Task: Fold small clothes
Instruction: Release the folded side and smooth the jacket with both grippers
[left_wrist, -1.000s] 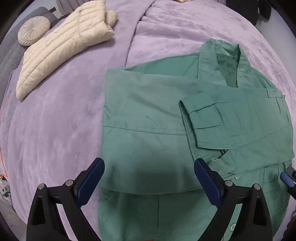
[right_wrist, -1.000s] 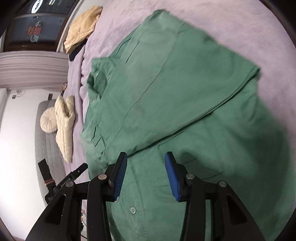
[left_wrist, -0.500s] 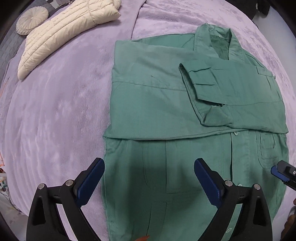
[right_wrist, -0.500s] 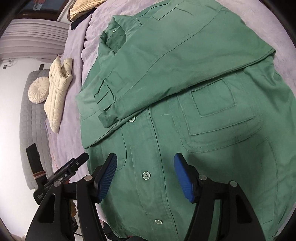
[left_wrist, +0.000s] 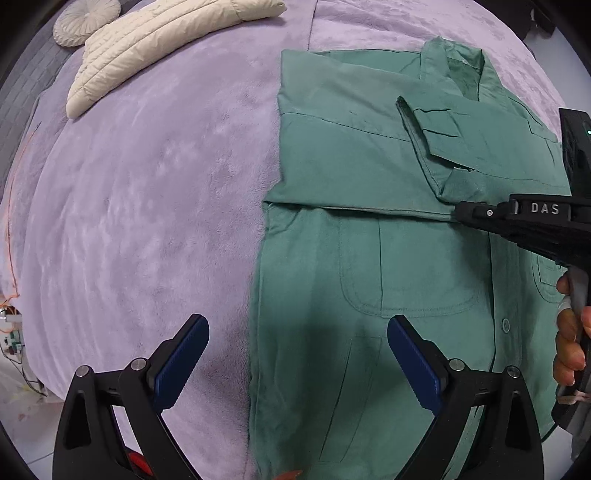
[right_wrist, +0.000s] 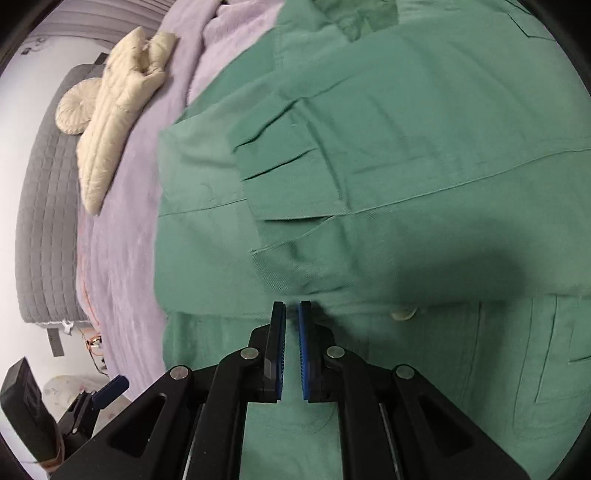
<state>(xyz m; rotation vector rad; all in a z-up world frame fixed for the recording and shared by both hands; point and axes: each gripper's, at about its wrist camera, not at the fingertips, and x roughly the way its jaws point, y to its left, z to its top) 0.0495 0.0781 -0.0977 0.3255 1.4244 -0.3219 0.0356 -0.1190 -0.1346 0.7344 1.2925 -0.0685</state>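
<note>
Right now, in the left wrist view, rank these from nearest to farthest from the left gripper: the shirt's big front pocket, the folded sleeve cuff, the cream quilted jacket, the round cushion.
1. Front pocket: just ahead of the left gripper, on the green shirt.
2. Sleeve cuff: farther up, right.
3. Cream quilted jacket: far upper left, on the purple blanket.
4. Round cushion: top left corner, beyond the jacket.

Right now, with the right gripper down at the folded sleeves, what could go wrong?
The right gripper is nearly shut at the edge of the folded sleeves; it may pinch several layers or snag the button of the shirt. The open left gripper holds nothing, so pulling may drag the fold apart.
</note>
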